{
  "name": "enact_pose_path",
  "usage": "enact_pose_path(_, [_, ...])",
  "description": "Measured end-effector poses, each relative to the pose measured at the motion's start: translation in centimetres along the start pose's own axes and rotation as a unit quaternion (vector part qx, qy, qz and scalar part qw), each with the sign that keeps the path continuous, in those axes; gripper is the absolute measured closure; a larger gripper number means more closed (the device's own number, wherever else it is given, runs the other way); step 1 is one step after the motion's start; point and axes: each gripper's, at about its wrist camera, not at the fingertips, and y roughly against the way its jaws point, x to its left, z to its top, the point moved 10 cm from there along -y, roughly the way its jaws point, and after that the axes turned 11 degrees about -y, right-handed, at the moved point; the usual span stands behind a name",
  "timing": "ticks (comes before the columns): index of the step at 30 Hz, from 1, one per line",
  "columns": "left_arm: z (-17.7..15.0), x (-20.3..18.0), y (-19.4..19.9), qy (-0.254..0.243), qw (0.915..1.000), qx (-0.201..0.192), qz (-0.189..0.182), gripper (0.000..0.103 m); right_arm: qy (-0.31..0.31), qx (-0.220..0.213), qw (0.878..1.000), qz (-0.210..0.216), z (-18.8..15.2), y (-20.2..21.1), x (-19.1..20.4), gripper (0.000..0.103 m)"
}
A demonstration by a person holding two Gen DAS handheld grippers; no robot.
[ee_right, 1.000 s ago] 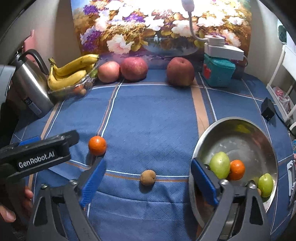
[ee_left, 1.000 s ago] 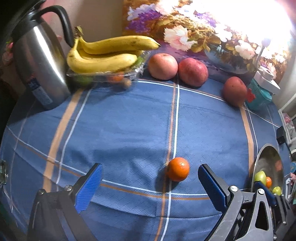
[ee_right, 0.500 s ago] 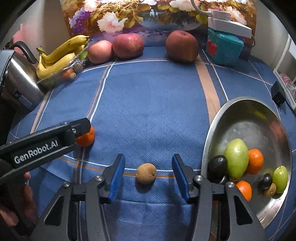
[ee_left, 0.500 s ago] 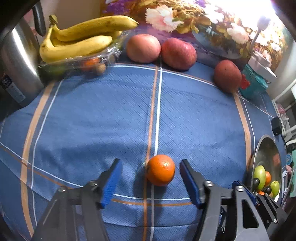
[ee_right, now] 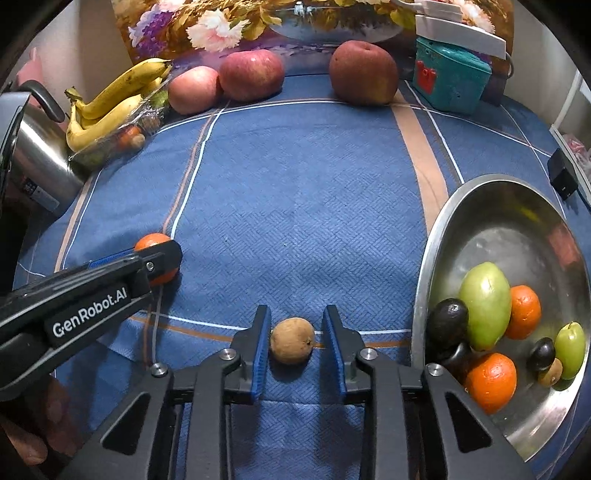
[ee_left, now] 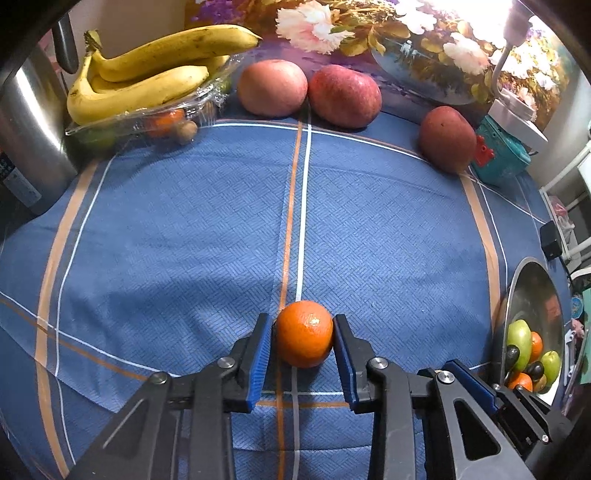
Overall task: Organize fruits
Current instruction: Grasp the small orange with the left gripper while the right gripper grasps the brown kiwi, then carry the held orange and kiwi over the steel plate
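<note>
The left gripper [ee_left: 303, 338] has its blue-padded fingers [ee_left: 260, 350] pressed against both sides of a round orange tangerine [ee_left: 304, 333], clenched on it while the fruit sits on the blue checked tablecloth [ee_left: 221, 236]. The right gripper [ee_right: 294, 341] brackets a small brown round fruit [ee_right: 292, 340] with its blue pads; narrow gaps show on either side, so the jaws are not yet closed on it, and the fruit lies on the cloth.

Taking the shiny steel bowl [ee_right: 436, 236] as landmark: the brown fruit lies just left of its rim, the tangerine well to its left. Inside the bowl rest a large green mango [ee_right: 484, 304], two oranges, a dark avocado [ee_right: 447, 323], a small green fruit and a dark plum. Far behind the bowl, three red apples [ee_right: 364, 72] stand near a floral painting [ee_right: 229, 22], beside a teal plastic box [ee_right: 450, 79]. Far left of the bowl, yellow bananas [ee_left: 147, 85] lie on a clear plastic tray next to a steel kettle [ee_left: 26, 133].
</note>
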Motion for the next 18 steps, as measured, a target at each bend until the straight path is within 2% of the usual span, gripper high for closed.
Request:
enact_pose_path(8, [-0.1,0.5,0.6,0.008,1.0000,0.000,0.003,0.068,0.011,0.005,1.000,0.006,-0.3,0.1,0.2,0.078])
enact_pose_path(18, [0.4,0.7,3.4,0.001,0.9997,-0.023,0.013,0.068,0.010,-0.018,1.000,0.009,0.7,2.4,-0.6,0.079])
